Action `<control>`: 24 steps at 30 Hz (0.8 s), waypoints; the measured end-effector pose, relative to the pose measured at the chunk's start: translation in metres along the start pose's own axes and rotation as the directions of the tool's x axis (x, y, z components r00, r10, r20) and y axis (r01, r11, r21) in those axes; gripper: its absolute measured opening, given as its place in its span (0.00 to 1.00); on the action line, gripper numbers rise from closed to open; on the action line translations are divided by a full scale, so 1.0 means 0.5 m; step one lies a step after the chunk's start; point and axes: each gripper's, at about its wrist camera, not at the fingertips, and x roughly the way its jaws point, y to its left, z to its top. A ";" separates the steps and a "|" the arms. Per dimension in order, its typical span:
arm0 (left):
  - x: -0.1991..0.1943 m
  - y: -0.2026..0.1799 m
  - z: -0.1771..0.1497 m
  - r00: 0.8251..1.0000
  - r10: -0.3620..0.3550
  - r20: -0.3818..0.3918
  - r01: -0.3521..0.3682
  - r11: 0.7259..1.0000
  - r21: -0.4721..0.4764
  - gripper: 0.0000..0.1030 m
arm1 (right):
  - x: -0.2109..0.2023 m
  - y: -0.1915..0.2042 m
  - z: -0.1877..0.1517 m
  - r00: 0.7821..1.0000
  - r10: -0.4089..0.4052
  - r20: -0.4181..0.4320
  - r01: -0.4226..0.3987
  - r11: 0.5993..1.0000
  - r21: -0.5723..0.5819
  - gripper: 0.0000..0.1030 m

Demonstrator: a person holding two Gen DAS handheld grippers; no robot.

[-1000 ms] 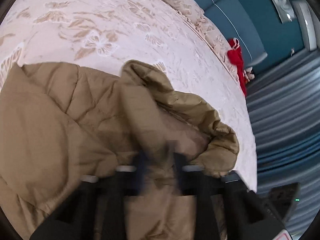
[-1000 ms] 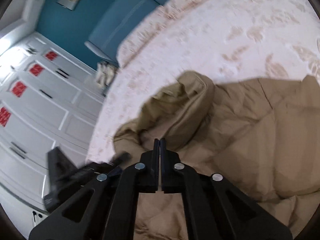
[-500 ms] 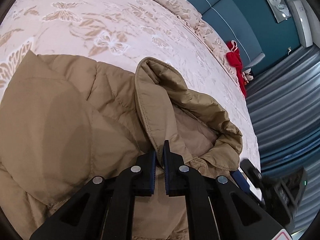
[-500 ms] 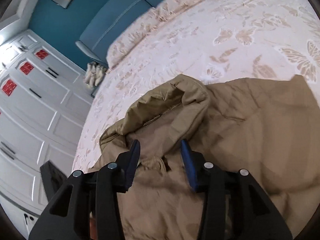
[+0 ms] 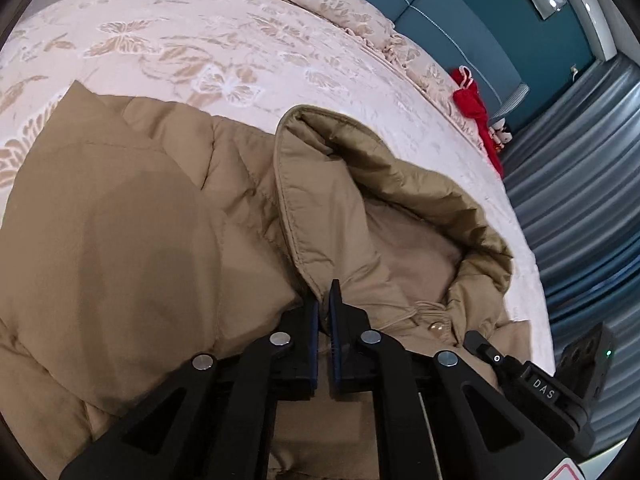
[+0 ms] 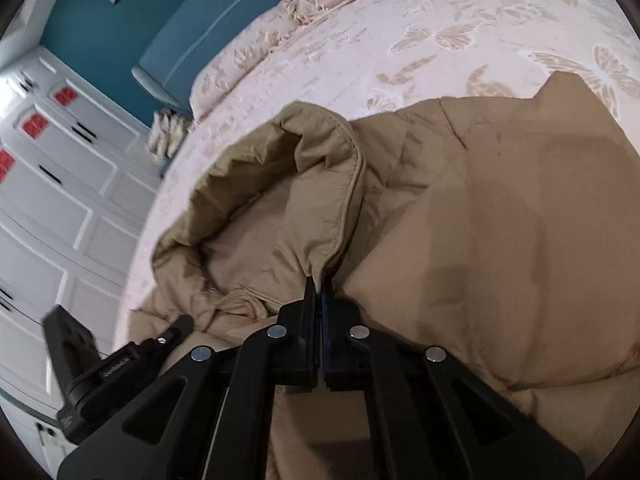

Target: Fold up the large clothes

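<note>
both grippers are clamped on thin pinches of the tan padded jacket (image 5: 168, 240), the left gripper (image 5: 324, 300) and the right gripper (image 6: 319, 285) each biting the edge of the hood (image 5: 360, 184) near the collar, and i judge the slick puffy fabric could slide out of either bite if i pull unevenly, dropping one side and skewing the fold. further out the jacket lies spread on the butterfly-patterned bedspread (image 5: 168, 36), quilted body fairly flat, hood standing open and rumpled.
</note>
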 end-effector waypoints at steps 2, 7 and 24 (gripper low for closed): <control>0.005 0.005 -0.003 1.000 0.000 0.001 0.000 1.000 0.002 0.10 | 0.011 -0.003 0.000 1.000 -0.012 -0.012 0.011 1.000 -0.005 0.00; 0.003 0.010 -0.012 1.000 -0.013 0.019 0.012 1.000 0.018 0.10 | 0.017 -0.002 -0.003 1.000 -0.010 -0.008 0.010 1.000 -0.011 0.00; -0.102 0.073 0.187 0.993 -0.105 0.049 0.115 0.934 -0.337 0.45 | -0.110 -0.007 0.194 0.984 0.156 0.091 -0.171 0.967 0.191 0.50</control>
